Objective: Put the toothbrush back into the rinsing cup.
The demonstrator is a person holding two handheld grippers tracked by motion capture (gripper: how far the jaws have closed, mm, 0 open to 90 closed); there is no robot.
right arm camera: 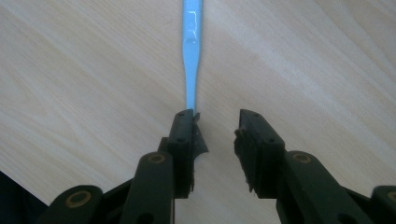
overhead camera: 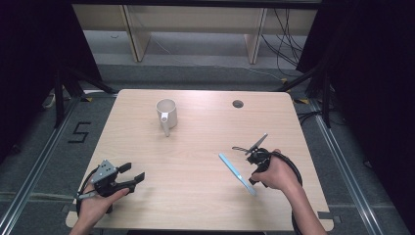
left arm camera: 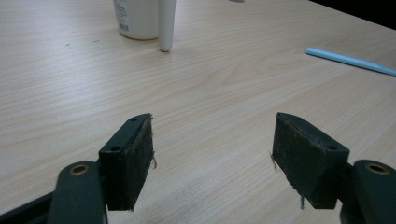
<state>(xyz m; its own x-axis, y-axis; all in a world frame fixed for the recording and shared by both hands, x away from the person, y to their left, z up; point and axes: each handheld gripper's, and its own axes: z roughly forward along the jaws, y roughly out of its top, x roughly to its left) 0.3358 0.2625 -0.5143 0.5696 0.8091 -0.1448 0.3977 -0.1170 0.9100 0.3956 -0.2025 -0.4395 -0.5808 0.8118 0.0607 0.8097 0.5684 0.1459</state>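
A slim light-blue stick (overhead camera: pixel 235 171) lies slantwise on the wooden table (overhead camera: pixel 195 196), right of the middle. My right gripper (overhead camera: pixel 253 180) sits at the stick's near end and points along it. In the right gripper view the stick (right arm camera: pixel 191 46) runs up from the tip of the left jaw; the jaws stand apart, nothing lies between the pads, and the gripper (right arm camera: pixel 215 121) is open. A white cup (overhead camera: pixel 166 111) stands at the back, with a white rod-like part (overhead camera: pixel 166 128) at its front. My left gripper (overhead camera: pixel 135 171) rests open at the front left, far from both. In its view (left arm camera: pixel 212 140) the cup (left arm camera: pixel 135 18) and stick (left arm camera: pixel 350 60) lie ahead.
A round cable hole (overhead camera: pixel 238 104) sits in the table's back right. The table's front edge runs close to both hands. Dark curtains and metal stands flank the table, and cables lie on the floor behind.
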